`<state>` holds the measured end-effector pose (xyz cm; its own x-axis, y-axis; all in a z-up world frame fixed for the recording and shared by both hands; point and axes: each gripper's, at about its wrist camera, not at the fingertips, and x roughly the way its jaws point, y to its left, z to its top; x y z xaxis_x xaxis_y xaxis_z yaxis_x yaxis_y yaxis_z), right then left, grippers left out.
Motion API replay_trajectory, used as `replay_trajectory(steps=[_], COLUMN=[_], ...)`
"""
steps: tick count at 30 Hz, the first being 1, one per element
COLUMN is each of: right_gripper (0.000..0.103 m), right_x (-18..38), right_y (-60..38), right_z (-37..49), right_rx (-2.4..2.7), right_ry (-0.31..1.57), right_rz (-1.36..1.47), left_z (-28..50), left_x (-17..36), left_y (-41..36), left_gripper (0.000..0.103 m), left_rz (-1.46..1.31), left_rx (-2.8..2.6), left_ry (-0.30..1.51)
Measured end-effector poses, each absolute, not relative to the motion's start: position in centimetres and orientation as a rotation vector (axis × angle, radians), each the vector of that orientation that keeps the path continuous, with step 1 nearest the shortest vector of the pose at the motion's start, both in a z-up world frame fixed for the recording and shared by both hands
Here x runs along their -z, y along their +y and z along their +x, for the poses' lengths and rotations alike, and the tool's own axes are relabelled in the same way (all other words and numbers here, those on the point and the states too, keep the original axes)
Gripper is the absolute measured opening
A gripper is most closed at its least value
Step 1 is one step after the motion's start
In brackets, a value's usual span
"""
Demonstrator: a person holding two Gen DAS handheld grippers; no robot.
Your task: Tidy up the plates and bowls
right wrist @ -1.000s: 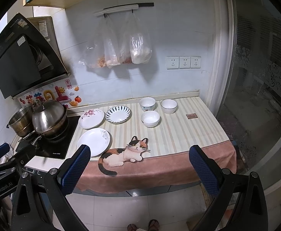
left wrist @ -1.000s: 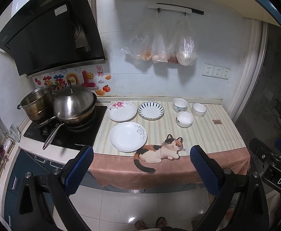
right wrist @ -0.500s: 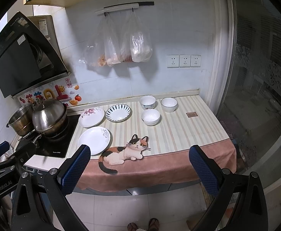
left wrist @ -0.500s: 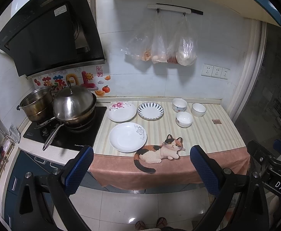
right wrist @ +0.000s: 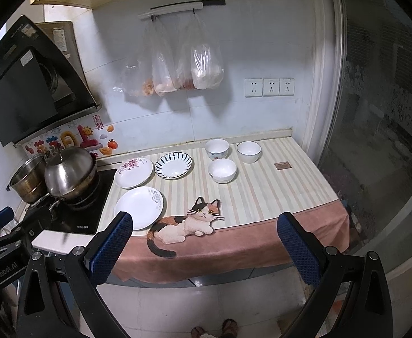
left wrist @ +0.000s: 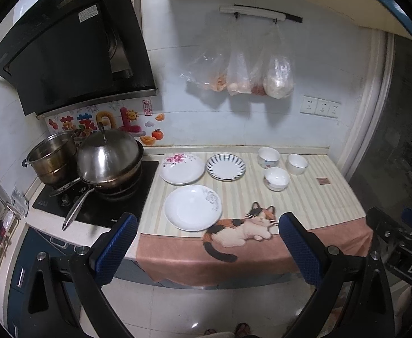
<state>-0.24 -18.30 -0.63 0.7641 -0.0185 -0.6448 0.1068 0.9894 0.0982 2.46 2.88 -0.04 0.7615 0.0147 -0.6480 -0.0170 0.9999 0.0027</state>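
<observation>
Three plates lie on the striped counter: a pink-flowered plate [left wrist: 182, 168] [right wrist: 134, 172], a blue-striped plate [left wrist: 226, 166] [right wrist: 173, 165], and a white plate with a grey flower [left wrist: 192, 207] [right wrist: 138, 207] nearest the front. Three white bowls stand to their right: a back left bowl [left wrist: 268, 157] [right wrist: 216, 148], a back right bowl [left wrist: 297, 164] [right wrist: 248, 151], and a front bowl [left wrist: 276, 178] [right wrist: 222, 170]. My left gripper [left wrist: 207, 236] and right gripper [right wrist: 204, 239] are open, empty, and held in front of the counter, away from the dishes.
A lidded steel wok [left wrist: 108, 157] and a steel pot [left wrist: 52, 160] sit on the black hob [left wrist: 93, 205] at the left. A cat-print cloth [left wrist: 239, 229] hangs over the counter's front edge. Plastic bags [left wrist: 242, 67] hang on the wall. A glass partition [right wrist: 380, 112] stands at the right.
Both views have drifted very slightly; the dishes have not moved and both grippers stay open.
</observation>
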Motion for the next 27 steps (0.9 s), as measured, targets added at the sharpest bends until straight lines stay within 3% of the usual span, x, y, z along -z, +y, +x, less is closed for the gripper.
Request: replay_trajectory(steps=[5,9,27], right_gripper=[0.103,0.103,0.1], right_x=[3.4,7.9,33.3], right_y=[-16.8,-15.6,-9.6], right_z=[3.1,7.7,38.0], right_rx=[0.008,-0.038,-0.323], right_ry=[0.696,0.798,1.23], right_rz=[0.143,0.157,0.168], left_z=[5.9,10.4,32.0], left_x=[3.2,7.2,29.3], left_y=[5.4,8.0,16.3], left_gripper=[0.103,0.103,0.099], left_rz=[0.0,0.008,-0.178], left_rx=[-0.072,-0.141,-0.239], left_ry=[0.713,0.79,1.245])
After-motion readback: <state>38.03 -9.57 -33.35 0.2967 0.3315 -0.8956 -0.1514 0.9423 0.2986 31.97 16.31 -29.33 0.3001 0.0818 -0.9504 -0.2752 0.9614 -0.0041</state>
